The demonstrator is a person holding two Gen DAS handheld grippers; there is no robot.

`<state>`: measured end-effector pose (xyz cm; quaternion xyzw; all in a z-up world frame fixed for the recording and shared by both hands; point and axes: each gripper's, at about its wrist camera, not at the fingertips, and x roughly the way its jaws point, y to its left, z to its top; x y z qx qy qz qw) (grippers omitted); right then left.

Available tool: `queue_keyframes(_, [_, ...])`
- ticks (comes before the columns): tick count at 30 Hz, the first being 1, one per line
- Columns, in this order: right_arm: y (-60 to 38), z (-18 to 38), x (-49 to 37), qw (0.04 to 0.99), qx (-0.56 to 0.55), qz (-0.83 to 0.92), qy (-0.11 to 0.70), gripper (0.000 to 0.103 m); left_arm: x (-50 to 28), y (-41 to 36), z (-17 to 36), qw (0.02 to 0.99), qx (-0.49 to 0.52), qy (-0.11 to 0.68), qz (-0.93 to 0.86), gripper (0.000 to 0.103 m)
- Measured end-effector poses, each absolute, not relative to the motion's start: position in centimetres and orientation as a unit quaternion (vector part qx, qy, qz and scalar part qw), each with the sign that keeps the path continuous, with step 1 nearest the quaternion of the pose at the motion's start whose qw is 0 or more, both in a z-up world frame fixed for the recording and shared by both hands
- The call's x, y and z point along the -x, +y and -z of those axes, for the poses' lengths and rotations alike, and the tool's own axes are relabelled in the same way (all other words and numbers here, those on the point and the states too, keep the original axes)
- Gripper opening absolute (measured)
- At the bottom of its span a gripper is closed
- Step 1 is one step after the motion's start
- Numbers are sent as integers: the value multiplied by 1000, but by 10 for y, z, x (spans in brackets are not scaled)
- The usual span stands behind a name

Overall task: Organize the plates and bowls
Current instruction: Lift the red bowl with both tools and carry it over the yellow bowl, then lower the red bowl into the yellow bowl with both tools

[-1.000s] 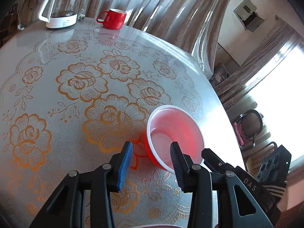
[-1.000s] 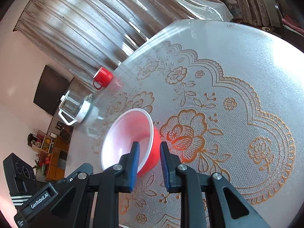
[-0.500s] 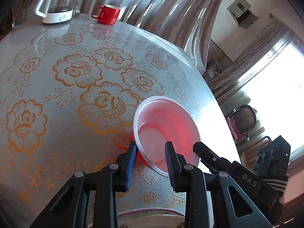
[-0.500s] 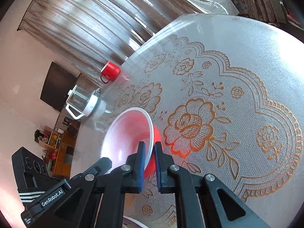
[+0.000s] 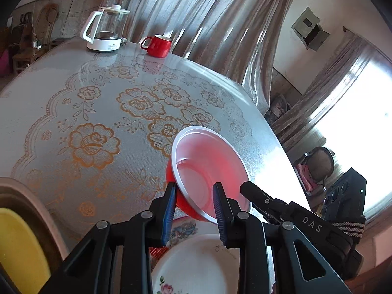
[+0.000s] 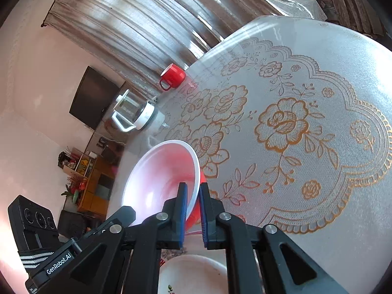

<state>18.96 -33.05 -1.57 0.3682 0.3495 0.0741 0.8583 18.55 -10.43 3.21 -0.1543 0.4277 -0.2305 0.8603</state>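
Both grippers clamp one red bowl (image 5: 208,171) by its rim, tilted above the table (image 5: 73,112).

The left gripper (image 5: 194,210) pinches the near rim; the right gripper (image 6: 193,208) bites the opposite edge. A floral plate (image 5: 196,264) lies beneath at 6 o'clock; red mug (image 5: 158,45) and kettle (image 5: 106,30) stand at 11 o'clock.

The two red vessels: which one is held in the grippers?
The red bowl with the white rim; both the left gripper and the right gripper clamp its rim. The red mug stands far off beside the kettle.
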Motion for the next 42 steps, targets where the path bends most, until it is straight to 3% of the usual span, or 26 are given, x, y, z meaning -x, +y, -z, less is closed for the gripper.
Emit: queue_keyframes(42, [-169,-17,-148,861,-270,-206,379,10,-92,51,-38,871,241,387,182,31])
